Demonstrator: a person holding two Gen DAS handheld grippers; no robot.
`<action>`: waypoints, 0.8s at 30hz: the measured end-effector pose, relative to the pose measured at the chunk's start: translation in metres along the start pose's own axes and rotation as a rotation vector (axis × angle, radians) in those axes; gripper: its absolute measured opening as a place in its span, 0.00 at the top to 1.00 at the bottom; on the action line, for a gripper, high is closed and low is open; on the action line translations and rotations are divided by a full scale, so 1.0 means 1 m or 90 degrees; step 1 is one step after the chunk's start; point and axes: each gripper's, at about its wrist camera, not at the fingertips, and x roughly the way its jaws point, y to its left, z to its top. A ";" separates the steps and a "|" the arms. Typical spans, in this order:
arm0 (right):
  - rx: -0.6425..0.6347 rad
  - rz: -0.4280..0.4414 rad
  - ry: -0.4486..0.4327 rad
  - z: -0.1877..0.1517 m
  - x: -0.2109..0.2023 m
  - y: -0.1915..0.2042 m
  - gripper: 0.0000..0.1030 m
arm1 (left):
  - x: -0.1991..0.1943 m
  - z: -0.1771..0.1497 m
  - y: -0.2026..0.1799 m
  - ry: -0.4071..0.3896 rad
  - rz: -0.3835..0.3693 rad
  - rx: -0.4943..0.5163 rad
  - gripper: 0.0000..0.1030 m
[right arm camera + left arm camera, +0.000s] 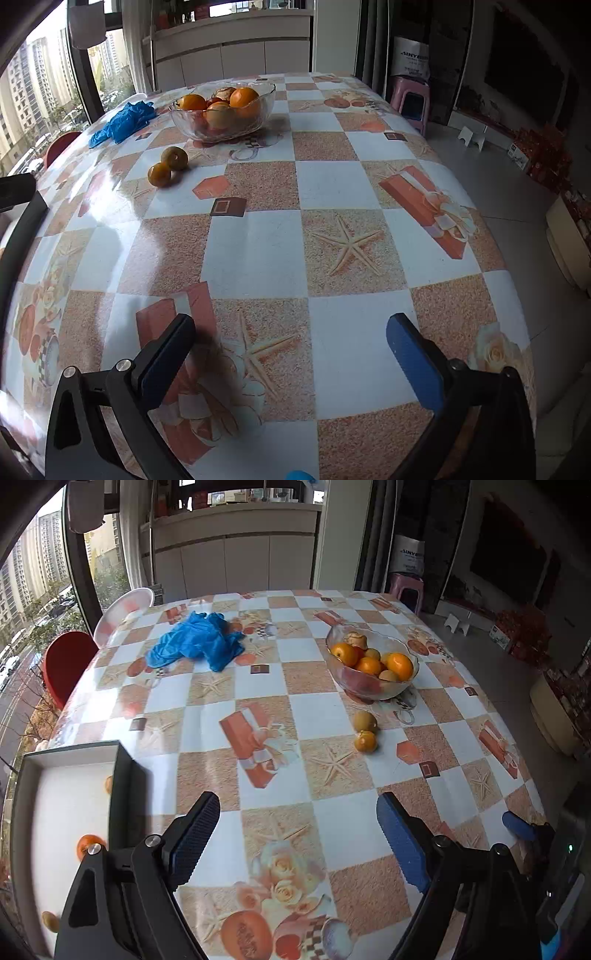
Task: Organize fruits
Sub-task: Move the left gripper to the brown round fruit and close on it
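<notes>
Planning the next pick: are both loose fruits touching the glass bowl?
No, the kiwi and small orange sit on the tablecloth apart from the glass bowl.

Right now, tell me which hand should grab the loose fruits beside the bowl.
Left, probably. The left gripper is open, faces the two loose fruits, and has the white box beside it. The right gripper, also open, sees them far off left.

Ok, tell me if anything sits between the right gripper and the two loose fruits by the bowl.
Nothing visible does. The right gripper is open over bare tablecloth, and the small orange and brownish fruit lie ahead to its left, in front of the glass bowl, with only cloth between.
</notes>
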 end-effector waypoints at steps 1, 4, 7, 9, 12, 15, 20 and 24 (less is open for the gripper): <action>0.000 0.000 -0.002 -0.001 -0.001 -0.001 0.00 | 0.008 0.003 -0.006 0.006 0.001 0.007 0.15; -0.001 0.002 -0.003 0.000 0.000 -0.001 0.00 | 0.034 0.012 -0.021 0.015 0.013 0.028 0.15; 0.000 0.004 -0.004 0.000 0.000 -0.002 0.00 | 0.056 0.023 -0.031 0.015 0.021 0.029 0.15; 0.000 0.004 -0.004 0.000 0.000 -0.002 0.00 | 0.068 0.030 -0.036 0.017 0.016 0.022 0.15; 0.000 0.005 -0.004 0.001 0.001 -0.001 0.00 | 0.082 0.041 -0.044 0.010 0.019 0.025 0.15; 0.000 0.006 -0.004 0.001 0.001 -0.002 0.00 | 0.095 0.050 -0.052 0.008 0.022 0.034 0.15; 0.000 0.006 -0.004 0.001 0.001 -0.002 0.00 | 0.110 0.057 -0.059 0.013 0.017 0.039 0.29; 0.000 0.006 -0.004 0.001 0.001 -0.002 0.00 | 0.121 0.056 -0.060 0.038 0.010 0.034 0.52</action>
